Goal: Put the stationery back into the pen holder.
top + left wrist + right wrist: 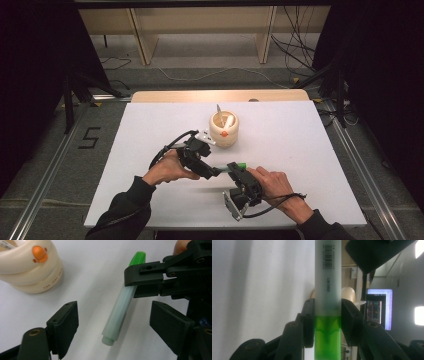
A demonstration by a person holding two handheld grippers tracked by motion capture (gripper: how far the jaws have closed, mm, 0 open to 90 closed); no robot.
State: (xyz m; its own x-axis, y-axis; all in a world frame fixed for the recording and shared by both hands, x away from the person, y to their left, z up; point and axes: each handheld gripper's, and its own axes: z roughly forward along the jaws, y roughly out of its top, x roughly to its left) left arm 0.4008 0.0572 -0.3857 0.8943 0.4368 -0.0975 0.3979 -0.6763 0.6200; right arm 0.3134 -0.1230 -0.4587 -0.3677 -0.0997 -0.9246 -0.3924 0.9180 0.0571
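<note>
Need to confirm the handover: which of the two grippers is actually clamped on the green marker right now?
The right gripper: its pads press the marker at the green cap's edge. The left gripper only straddles the barrel, pads clear.

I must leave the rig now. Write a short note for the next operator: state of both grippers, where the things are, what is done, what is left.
Right gripper: shut on the green marker, near its green cap, holding it above the white table.
Left gripper: open, jaws on either side of the marker's pale barrel end, not pressing it.
Holder: cream cup beyond the grippers, with items inside.
Done: marker lifted.
Left: probably grip the barrel and pull the cap off.
</note>
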